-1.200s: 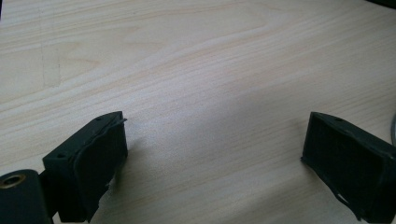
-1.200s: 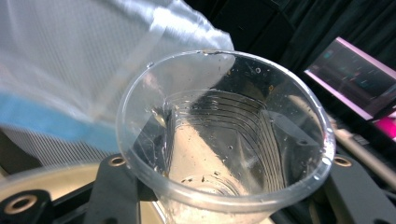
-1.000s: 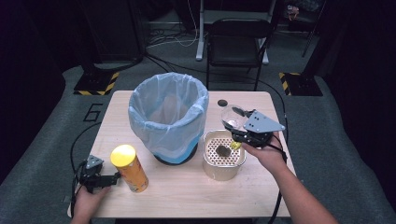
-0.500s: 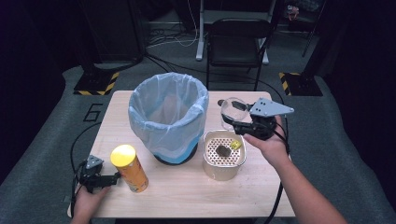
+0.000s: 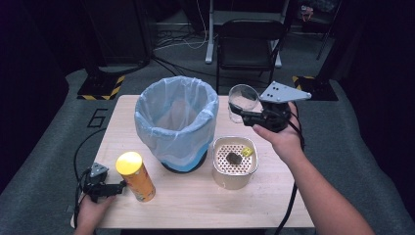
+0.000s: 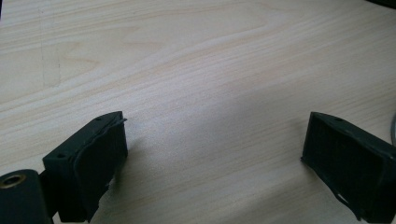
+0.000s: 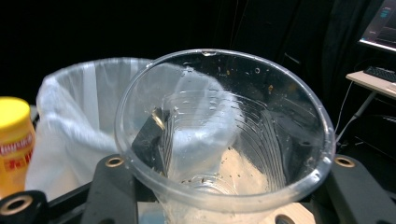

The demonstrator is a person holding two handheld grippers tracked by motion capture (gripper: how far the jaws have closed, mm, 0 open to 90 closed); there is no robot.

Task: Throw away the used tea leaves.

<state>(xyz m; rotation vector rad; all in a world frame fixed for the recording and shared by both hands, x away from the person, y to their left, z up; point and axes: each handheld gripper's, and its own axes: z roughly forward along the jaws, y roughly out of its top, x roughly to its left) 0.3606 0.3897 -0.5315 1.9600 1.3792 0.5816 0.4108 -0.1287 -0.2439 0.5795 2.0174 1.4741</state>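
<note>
A clear plastic cup (image 5: 243,101) is held in the air above the far right part of the wooden table (image 5: 274,205), just right of the bin and beyond the strainer tub. The right claw (image 5: 241,111) is clamped on the cup's wall, and in the right gripper view the cup (image 7: 224,140) tips its open mouth toward the camera, with small specks clinging to the inside; what they are is hard to tell. One black pad shows through the clear wall on the left side. Beside the cup stands a bin lined with a pale blue bag (image 5: 177,120). Nearer the person sits a cream tub with a perforated insert (image 5: 235,164), holding a dark lump and a small yellow piece. At the near left, the left claw (image 5: 117,187) rests on the table with its jaws apart and nothing between them, just beside an upright orange can with a yellow lid (image 5: 135,176).
</note>
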